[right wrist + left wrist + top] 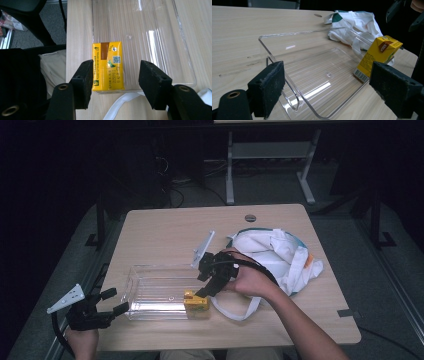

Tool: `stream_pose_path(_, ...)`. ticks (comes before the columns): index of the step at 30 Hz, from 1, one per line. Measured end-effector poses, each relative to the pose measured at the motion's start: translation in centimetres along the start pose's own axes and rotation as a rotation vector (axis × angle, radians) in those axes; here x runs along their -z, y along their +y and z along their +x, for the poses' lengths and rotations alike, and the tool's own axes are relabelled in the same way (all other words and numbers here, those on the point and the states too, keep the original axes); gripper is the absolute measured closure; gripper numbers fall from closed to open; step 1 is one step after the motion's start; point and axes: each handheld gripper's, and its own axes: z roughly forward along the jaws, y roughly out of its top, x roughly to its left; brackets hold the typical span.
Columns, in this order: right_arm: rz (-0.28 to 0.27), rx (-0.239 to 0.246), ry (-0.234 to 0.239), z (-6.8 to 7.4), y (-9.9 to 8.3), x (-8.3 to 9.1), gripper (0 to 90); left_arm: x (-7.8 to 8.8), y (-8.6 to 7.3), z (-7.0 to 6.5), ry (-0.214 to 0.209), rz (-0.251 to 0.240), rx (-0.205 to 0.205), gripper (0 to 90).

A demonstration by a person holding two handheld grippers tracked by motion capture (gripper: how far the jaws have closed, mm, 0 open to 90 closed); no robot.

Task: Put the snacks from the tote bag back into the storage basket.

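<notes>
The right gripper (115,82) stood with its jaws apart around the yellow juice carton (108,66), one pad against the carton's side and the other clear of it, so nothing was clamped. The carton sat at the near end of the clear tray (150,292), its base blurred by the plastic wall. The left gripper (327,87) hung open at the tray's other end, holding nothing, with the white bag (277,257) beyond the tray.
</notes>
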Motion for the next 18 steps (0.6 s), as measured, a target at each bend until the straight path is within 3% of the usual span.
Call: stream_pose_path(18,-0.024,-0.047,-0.058,-1.1,-1.3,1.8,44.7,0.0,0.0,0.0,0.002,0.008,-0.01,12.8)
